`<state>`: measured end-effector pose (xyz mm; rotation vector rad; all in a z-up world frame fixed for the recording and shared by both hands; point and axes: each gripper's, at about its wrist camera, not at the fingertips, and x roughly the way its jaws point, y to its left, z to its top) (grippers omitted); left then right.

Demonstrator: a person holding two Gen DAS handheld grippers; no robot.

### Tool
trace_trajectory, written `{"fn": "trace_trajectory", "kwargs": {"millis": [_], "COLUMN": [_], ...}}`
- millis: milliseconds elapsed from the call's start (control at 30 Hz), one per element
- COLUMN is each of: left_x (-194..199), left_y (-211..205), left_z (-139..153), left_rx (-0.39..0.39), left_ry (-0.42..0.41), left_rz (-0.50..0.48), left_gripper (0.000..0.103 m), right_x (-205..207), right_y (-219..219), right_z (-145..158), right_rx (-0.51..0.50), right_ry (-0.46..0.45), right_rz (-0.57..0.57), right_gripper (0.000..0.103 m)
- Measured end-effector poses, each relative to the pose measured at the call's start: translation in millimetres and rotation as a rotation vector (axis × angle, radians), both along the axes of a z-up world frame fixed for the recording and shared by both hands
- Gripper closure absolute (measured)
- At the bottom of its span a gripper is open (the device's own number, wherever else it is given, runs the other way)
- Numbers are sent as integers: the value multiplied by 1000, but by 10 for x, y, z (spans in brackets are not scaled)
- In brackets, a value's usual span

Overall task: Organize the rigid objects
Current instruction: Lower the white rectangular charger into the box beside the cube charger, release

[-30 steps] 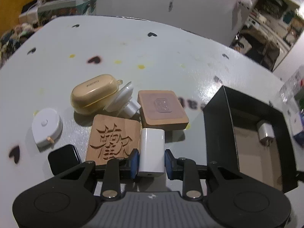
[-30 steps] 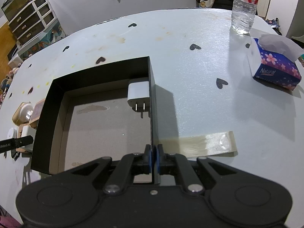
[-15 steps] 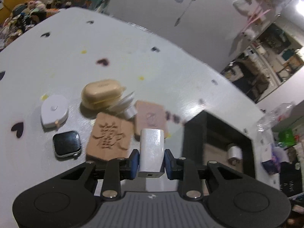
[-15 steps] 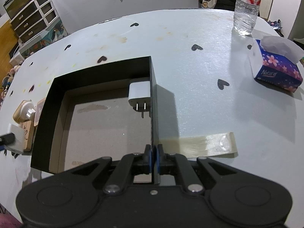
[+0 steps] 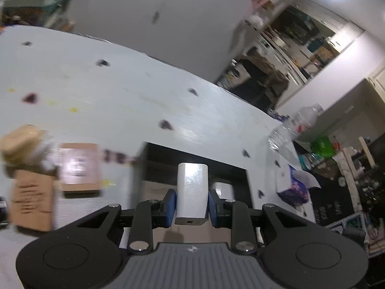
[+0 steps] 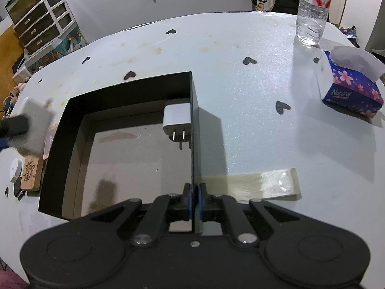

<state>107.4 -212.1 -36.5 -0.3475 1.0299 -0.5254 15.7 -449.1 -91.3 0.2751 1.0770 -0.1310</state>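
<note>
My left gripper (image 5: 192,204) is shut on a white rectangular power bank (image 5: 192,187) and holds it in the air at the black box's left side; it shows blurred in the right wrist view (image 6: 33,125). The black box (image 6: 72,130) has a cardboard floor and holds a white plug adapter (image 6: 176,118) against its right wall. My right gripper (image 6: 195,197) is shut on the box's right wall (image 6: 196,144). Two wooden coasters (image 5: 79,168) (image 6: 30,173), a beige earbud case (image 5: 19,139) and a white tape measure (image 6: 15,171) lie left of the box.
A water bottle (image 6: 311,12) and a blue tissue box (image 6: 351,89) stand at the table's far right. A strip of tape (image 6: 262,185) lies on the table right of the box. Drawers (image 6: 41,21) stand beyond the table.
My left gripper has lifted the power bank off the table and carried it right toward the box. The right gripper and the box have stayed still.
</note>
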Motion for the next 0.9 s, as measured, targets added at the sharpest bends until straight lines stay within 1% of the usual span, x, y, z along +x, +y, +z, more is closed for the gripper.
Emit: {"fn": "trace_trajectory", "kwargs": {"millis": [100, 233, 333, 433, 567, 633, 667, 733, 800, 867, 900], "left_x": [74, 150, 219, 275, 350, 355, 356, 348, 349, 356, 349], "left_y": [-261, -584, -720, -759, -731, -721, -724, -719, -713, -712, -702], "left_z": [-142, -338, -487, -607, -816, -897, -933, -971, -954, -927, -905], "left_rx": [-8, 38, 48, 19, -67, -66, -51, -49, -25, 9, 23], "left_ry": [31, 37, 49, 70, 162, 183, 185, 177, 166, 155, 144], "left_rz": [-33, -47, -36, -21, 25, 43, 48, 34, 32, 29, 30], "left_gripper": [74, 73, 73, 73, 73, 73, 73, 73, 71, 58, 57], "right_x": [1, -2, 0, 1, 0, 3, 3, 4, 3, 6, 7], "right_y": [-1, -1, 0, -6, -15, -18, -20, -20, -23, -26, -28], "right_z": [3, 1, 0, -5, -9, -9, -9, -10, -12, -13, -13], "right_rx": [0, 4, 3, 4, 8, 9, 9, 10, 12, 14, 15], "right_ry": [1, 0, 2, 2, 1, 2, 2, 2, 1, 2, 2], "right_rz": [-2, -7, -7, -5, -3, 0, 1, 4, 6, 7, 7], "right_gripper": [97, 97, 97, 97, 97, 97, 97, 97, 97, 97, 97]}}
